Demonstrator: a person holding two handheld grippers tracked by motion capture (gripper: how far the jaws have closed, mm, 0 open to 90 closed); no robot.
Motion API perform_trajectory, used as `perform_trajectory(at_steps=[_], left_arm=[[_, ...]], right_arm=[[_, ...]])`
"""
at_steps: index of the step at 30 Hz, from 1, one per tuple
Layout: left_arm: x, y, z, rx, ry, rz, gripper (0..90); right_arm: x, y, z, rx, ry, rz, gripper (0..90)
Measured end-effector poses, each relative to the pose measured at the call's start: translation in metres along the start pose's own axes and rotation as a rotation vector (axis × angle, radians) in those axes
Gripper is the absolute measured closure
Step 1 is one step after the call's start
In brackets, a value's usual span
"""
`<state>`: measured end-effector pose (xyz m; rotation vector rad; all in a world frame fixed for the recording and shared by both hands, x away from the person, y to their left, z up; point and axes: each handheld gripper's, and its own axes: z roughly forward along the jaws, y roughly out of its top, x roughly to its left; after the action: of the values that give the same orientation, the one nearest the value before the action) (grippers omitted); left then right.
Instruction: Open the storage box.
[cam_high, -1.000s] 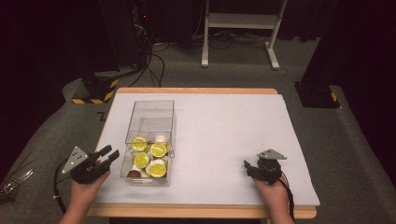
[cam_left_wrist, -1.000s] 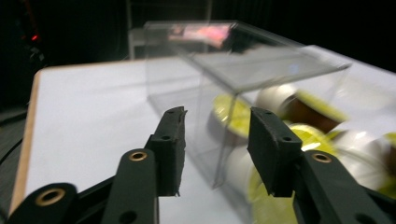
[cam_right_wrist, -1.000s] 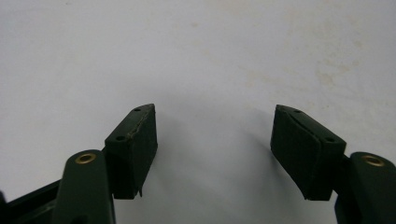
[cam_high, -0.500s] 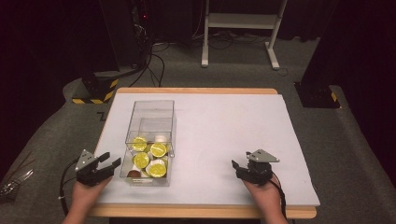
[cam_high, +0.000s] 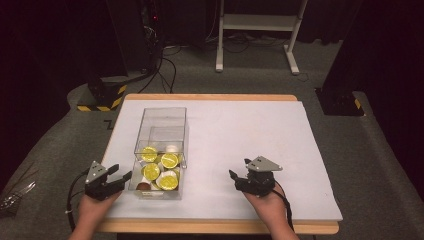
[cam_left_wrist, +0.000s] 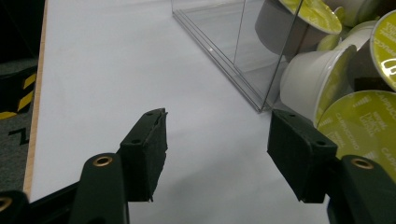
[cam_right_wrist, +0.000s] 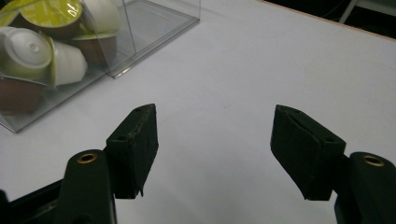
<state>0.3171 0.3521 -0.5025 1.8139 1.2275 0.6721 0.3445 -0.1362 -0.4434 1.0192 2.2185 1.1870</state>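
The clear box (cam_high: 161, 150) of coffee capsules (cam_high: 169, 160) sits on the left half of the white surface (cam_high: 250, 135), its near end packed with yellow-green-lidded pods and its far end bare. Starting at the left, the left hand-held gripper (cam_high: 121, 176) hovers low just beside the box's near left corner, pointing at its side wall. Its jaws have just been opening and stand spread with nothing between them; in the left gripper view the right pad (cam_left_wrist: 299, 149) sits close to the clear wall, with capsules showing through behind it. Past the box, across a stretch of bare white, the right hand-held gripper (cam_high: 239, 179) is held above the surface near the front edge, well apart from the box. Its jaws are spread too, gripping nothing, and angled toward the box's near corner (cam_right_wrist: 112, 72).
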Motion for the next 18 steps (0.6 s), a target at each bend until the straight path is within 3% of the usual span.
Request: perform_trajectory(at_steps=[18], left_arm=[[0.0, 0.0, 0.001, 0.01, -0.012, 0.008, 37.0]], right_arm=[[0.051, 0.036, 0.022, -0.027, 0.121, -0.043, 33.7]])
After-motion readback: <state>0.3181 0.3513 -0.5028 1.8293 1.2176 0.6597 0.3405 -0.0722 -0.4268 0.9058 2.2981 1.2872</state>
